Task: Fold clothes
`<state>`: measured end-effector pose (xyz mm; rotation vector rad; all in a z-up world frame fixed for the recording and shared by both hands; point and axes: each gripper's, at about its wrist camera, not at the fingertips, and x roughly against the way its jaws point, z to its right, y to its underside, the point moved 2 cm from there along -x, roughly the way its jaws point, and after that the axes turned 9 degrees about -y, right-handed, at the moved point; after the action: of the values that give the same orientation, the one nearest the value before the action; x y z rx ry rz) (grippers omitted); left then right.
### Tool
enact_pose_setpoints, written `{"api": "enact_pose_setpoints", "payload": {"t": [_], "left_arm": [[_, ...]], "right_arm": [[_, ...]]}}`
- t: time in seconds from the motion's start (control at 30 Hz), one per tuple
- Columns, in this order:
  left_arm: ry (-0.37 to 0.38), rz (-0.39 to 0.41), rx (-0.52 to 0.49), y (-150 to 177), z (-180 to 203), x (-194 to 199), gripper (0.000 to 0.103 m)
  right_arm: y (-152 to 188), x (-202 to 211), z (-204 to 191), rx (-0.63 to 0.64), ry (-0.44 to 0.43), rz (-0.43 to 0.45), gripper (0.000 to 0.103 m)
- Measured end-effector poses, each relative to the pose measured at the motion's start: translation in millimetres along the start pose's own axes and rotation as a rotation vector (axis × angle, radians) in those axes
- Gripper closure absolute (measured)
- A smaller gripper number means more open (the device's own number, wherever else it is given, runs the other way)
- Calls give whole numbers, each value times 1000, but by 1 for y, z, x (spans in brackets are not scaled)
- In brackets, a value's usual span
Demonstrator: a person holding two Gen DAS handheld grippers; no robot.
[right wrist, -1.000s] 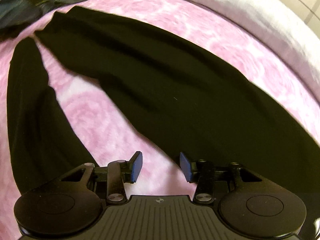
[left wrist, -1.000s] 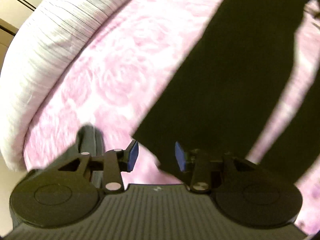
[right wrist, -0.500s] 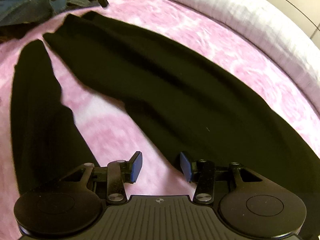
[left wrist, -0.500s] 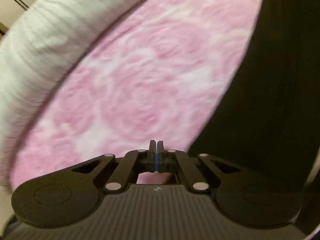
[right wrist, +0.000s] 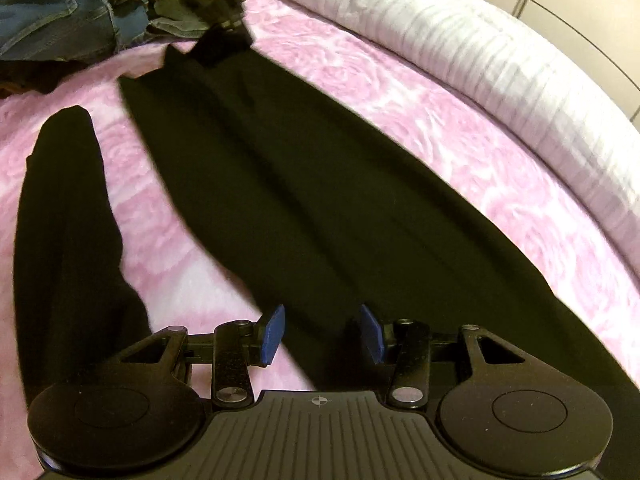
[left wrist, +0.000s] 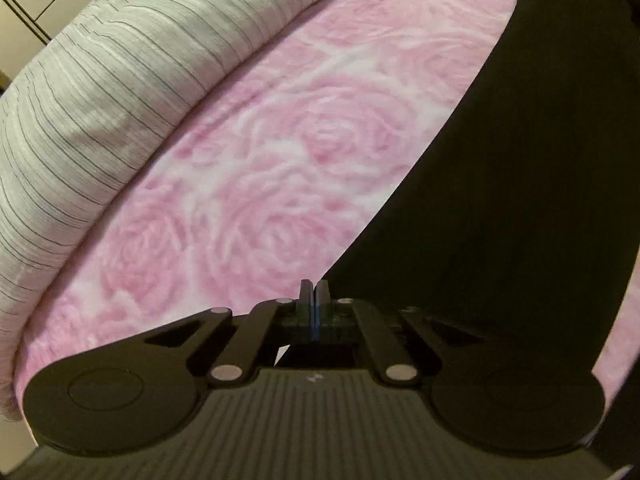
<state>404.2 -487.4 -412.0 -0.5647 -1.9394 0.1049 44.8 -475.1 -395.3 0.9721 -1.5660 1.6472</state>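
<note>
A pair of black trousers [right wrist: 304, 200] lies spread flat on a pink blanket [right wrist: 440, 128] patterned with large roses. The cloth is plain, matte and very dark, so folds and seams barely show. In the right wrist view both legs are visible: a wide one runs from the near right corner up toward the far left, and a narrower one lies along the left side, with a wedge of pink blanket between them.

The right gripper [right wrist: 322, 334] hovers over the near part of the wide leg. Its blue-padded fingers [right wrist: 274, 334] stand apart with only cloth seen beyond the gap; nothing is pinched.

At the far left of this view the left gripper [right wrist: 224, 4] meets the far end of the wide leg, where the cloth is bunched and lifted a little. Behind it lies blue denim clothing [right wrist: 52, 20].

The left wrist view shows what the other cannot: the left gripper [left wrist: 315, 294] with its jaws pressed fully together, having just closed. The black trousers [left wrist: 500, 200] fill the right side, their edge running right down to the fingertips, though whether cloth is caught between the pads cannot be told.

A pale striped bolster [left wrist: 120, 92] curves along the blanket's far edge in both views.
</note>
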Motion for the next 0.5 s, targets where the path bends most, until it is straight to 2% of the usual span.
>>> {"api": "enact_pose_setpoints", "payload": {"t": [0.13, 0.2, 0.37, 0.43, 0.5], "left_arm": [[-34, -33, -84, -5, 14, -17, 103], [-61, -49, -73, -2, 14, -23, 102], [-188, -125, -54, 8, 0, -27, 100], [-215, -124, -23, 12, -7, -13, 89], [-224, -95, -12, 15, -5, 10, 86]], "right_arm": [[-7, -13, -12, 55, -37, -23, 57], [-5, -17, -17, 63, -45, -45, 57], [10, -19, -9, -65, -45, -58, 56], [14, -17, -6, -116, -47, -58, 56], [17, -14, -3, -148, -42, -55, 56]]}}
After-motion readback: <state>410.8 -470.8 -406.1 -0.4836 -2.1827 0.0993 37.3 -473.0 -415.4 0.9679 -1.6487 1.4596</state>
